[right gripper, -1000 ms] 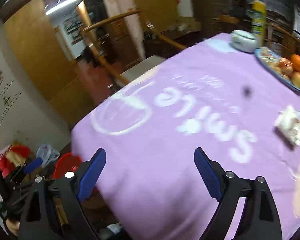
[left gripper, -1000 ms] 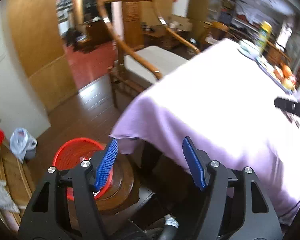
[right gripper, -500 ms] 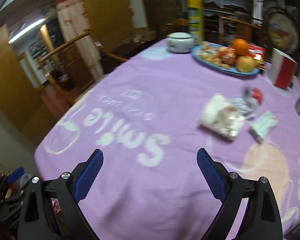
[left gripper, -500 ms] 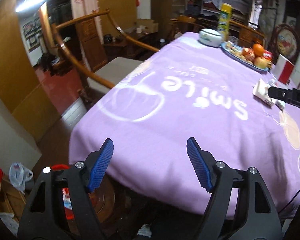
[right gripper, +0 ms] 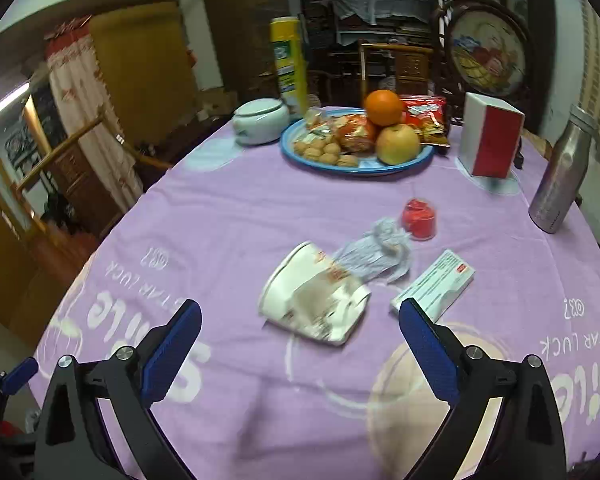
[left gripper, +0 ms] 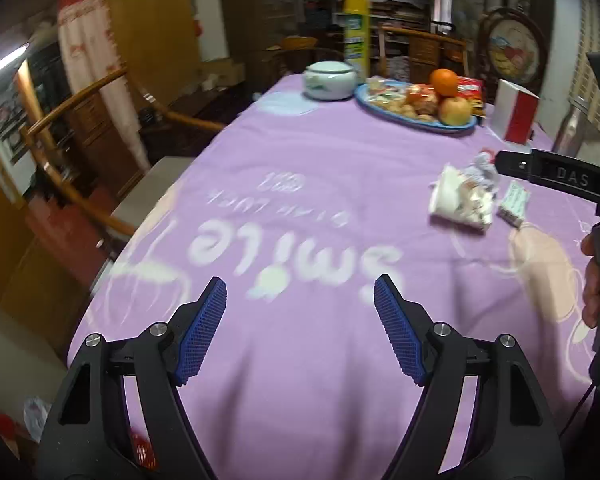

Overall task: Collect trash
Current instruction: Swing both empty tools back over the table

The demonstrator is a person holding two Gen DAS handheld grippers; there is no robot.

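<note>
Now over the purple tablecloth (right gripper: 228, 216), both grippers empty.
Right gripper (right gripper: 300, 350) jaws just widening, nothing between; left gripper (left gripper: 300, 322) agape; crushed paper cup (right gripper: 314, 306), crumpled tissue (right gripper: 376, 254), small carton (right gripper: 434, 284) just beyond.

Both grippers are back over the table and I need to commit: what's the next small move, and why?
Probably ease the right gripper forward and down onto the tipped paper cup. Its jaws, which have just been opening, stand wide and empty, and the cup lies on its side nearest them, ahead of the crumpled tissue and flat carton.
</note>
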